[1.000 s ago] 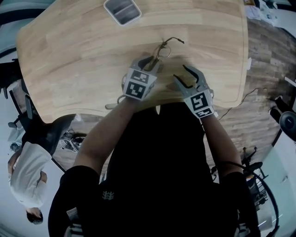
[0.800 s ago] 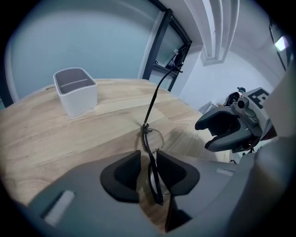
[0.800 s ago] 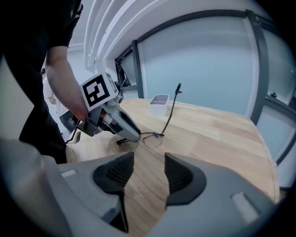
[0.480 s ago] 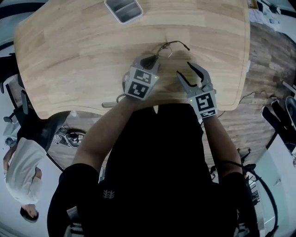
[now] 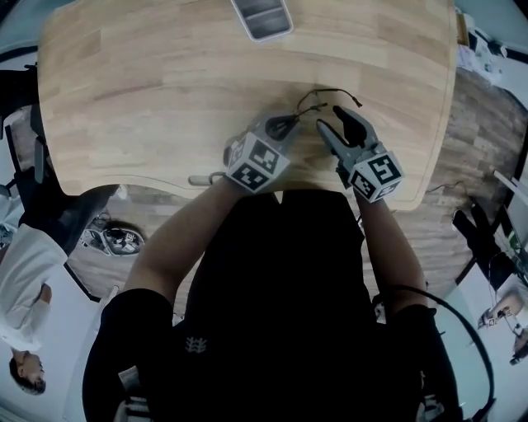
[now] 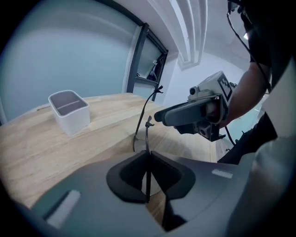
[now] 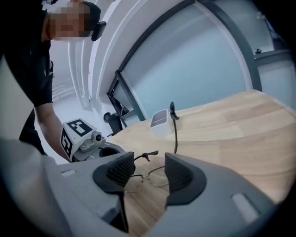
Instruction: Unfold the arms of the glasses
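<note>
The thin wire-framed glasses [image 5: 323, 92] sit near the front of the wooden table [image 5: 148, 91]. My left gripper [image 5: 289, 124] is shut on the frame; in the left gripper view the wire [image 6: 146, 134] runs up out of the closed jaws [image 6: 148, 155], with one arm rising to a dark tip. My right gripper [image 5: 332, 119] is open just right of the glasses. In the right gripper view the lenses [image 7: 144, 176] lie beyond the gap of the open jaws [image 7: 149, 169], untouched, and one arm [image 7: 175, 129] stands upright.
A white rectangular container [image 5: 262, 16] stands at the table's far edge, also visible as the container [image 6: 69, 111] in the left gripper view. A person in white stands at the left. Chairs and cables lie on the floor around the table.
The left jaws have closed on the glasses frame. Both hands moved right and away from me with the glasses. The right gripper rolled and drew closer to the glasses.
</note>
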